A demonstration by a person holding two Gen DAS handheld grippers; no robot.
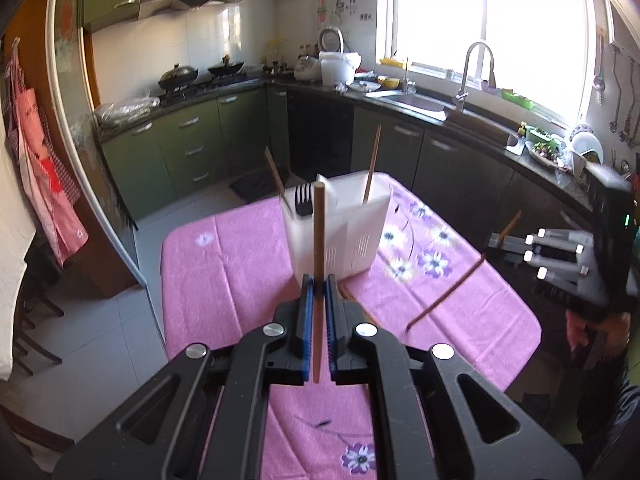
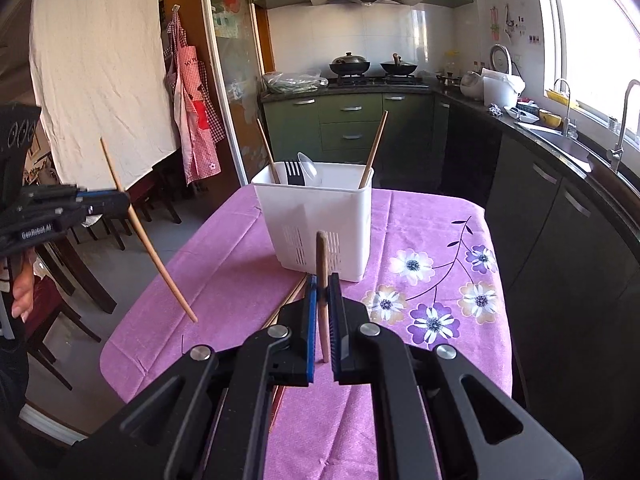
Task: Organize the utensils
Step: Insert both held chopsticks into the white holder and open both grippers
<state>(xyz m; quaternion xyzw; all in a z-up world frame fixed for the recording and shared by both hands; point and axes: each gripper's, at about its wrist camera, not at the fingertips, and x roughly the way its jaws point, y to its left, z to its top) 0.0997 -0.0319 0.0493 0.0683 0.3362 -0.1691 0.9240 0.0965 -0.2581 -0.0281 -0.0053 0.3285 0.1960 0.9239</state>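
A white utensil holder (image 1: pixel 344 236) (image 2: pixel 320 220) stands on the pink tablecloth. It holds two chopsticks (image 2: pixel 374 152), a black fork (image 2: pixel 293 172) and a white spoon (image 2: pixel 310 168). My left gripper (image 1: pixel 319 286) is shut on a wooden chopstick (image 1: pixel 319 240), held upright in front of the holder; it shows at the left of the right wrist view (image 2: pixel 120 200). My right gripper (image 2: pixel 323 290) is shut on another wooden chopstick (image 2: pixel 322 264), near the holder's front; it shows at the right of the left wrist view (image 1: pixel 496 242). More chopsticks (image 2: pixel 288 300) lie on the cloth.
The table (image 2: pixel 440 208) has a pink flowered cloth. Dark chairs (image 2: pixel 72 264) stand to its left. Kitchen cabinets (image 2: pixel 560 216), a sink (image 2: pixel 560 136) and a stove with woks (image 2: pixel 372 66) line the far and right sides.
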